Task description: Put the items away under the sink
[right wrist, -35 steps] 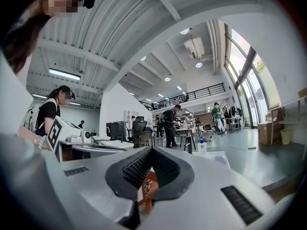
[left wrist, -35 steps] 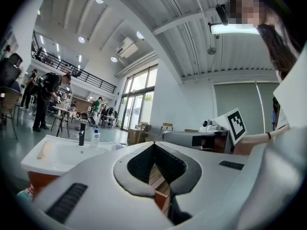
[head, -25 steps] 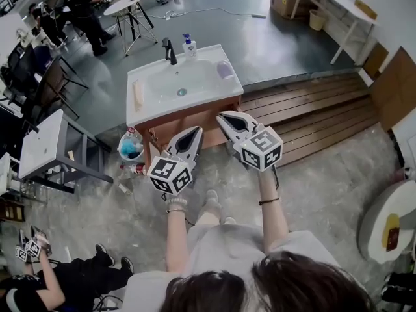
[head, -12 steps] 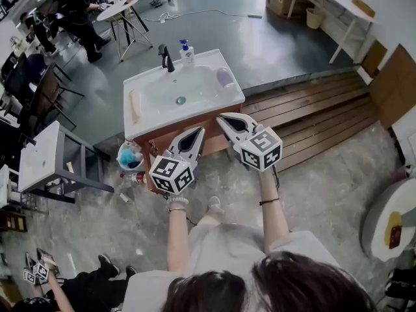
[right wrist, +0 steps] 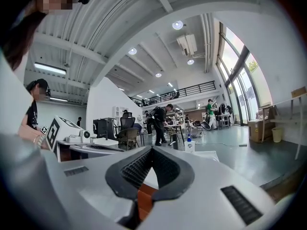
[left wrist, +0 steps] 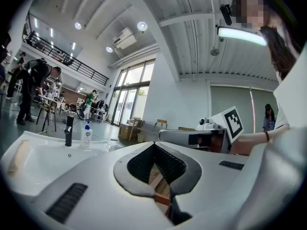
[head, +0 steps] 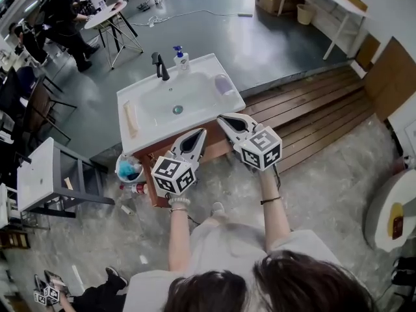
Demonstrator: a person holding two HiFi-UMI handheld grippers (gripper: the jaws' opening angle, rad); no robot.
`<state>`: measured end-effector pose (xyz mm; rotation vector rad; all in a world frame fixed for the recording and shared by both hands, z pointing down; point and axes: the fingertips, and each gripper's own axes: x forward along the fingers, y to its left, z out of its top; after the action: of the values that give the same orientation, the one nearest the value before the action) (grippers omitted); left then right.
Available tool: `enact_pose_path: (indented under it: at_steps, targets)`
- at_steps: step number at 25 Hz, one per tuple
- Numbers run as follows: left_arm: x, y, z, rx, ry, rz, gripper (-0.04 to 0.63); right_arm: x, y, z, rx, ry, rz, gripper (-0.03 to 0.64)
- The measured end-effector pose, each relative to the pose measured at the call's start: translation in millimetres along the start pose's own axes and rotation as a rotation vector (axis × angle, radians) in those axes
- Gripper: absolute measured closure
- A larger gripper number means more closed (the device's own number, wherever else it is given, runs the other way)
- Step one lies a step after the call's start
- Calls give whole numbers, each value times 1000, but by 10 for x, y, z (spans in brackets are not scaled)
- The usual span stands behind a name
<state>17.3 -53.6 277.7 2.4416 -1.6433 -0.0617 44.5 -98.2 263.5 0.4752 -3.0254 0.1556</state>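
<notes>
Leftmost, a small tub with blue contents (head: 129,169) and a bottle (head: 134,188) lying on its side are seen on the floor, just beside the left flank of the wooden cabinet (head: 217,149) under the white sink (head: 235,98). On the sink, a beige bar (head: 129,116) is set on the left rim, a black tap (head: 158,65) and a soap dispenser (head: 181,58) at the back, and a pale lilac object (head: 224,83) at the right. The left gripper (head: 199,134) is held level before the cabinet, its jaws pressed together with nothing between them. Just beside it, the right gripper (head: 223,119) is likewise closed and empty. Wooden planks (head: 305,109) are laid to the right.
</notes>
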Motion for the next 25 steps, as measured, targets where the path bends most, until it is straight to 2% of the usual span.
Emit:
enact_pose_path:
  at_steps: [11,22,25]
  targets:
    - [240,450,-44,-26,32,-73,598,411,-224,-115,10,42,-68,603]
    - [466,607,-201,-58,64,-125,598,457,-551,-261,34,64,-184,603]
    - [568,660,-243,-68,73,-126,598,502,-667,-302,44,72,-190,603]
